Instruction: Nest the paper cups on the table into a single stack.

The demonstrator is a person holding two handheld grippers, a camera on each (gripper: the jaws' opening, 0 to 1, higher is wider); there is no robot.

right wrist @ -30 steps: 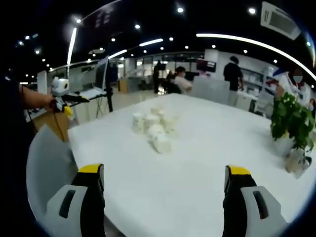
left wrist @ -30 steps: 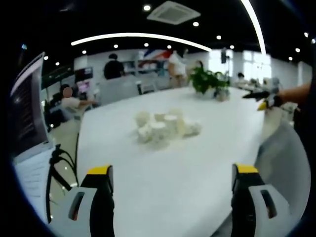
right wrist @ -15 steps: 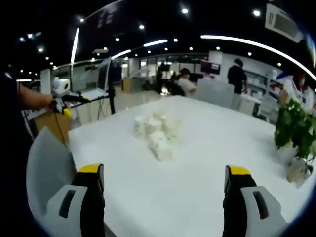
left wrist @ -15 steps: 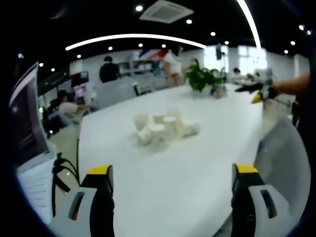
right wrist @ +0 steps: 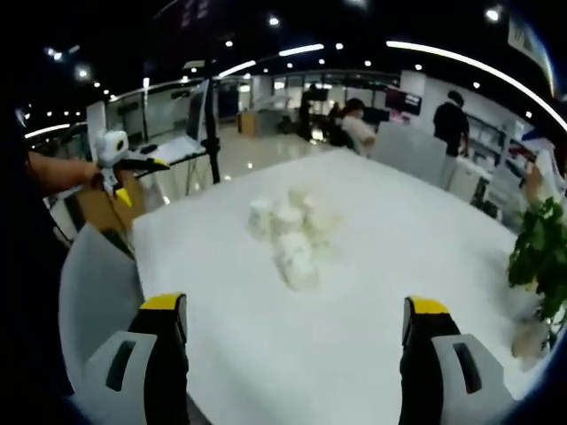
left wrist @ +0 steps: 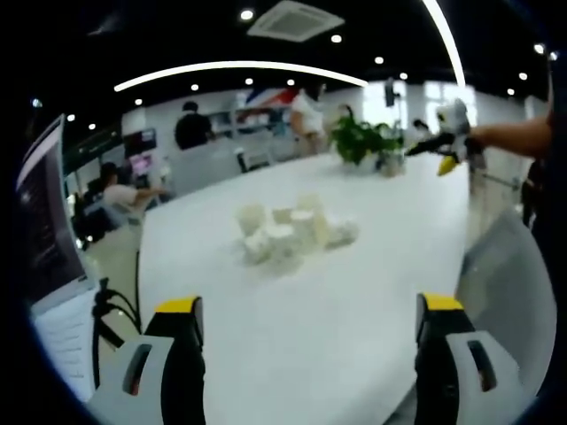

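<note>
**Both grippers wide, cups bunched mid-table**

Here is the white table (left wrist: 354,319), broad and running away into a lit office, and it takes up most of the right gripper view too (right wrist: 354,354). A grey chair back (right wrist: 93,301) sits at the near edge, low on the left of that view; in the left gripper view one stands at the right edge (left wrist: 505,283). A potted plant (left wrist: 368,142) stands on the table's far end. Out in the middle, well ahead of both sets of jaws, the paper cups (left wrist: 288,232) sit in a loose cluster (right wrist: 292,232), some upright, some tipped on their sides, touching each other. The left gripper (left wrist: 306,341) has its jaws spread well apart, nothing between them. The right gripper (right wrist: 297,341) likewise gapes, holding nothing.
</note>
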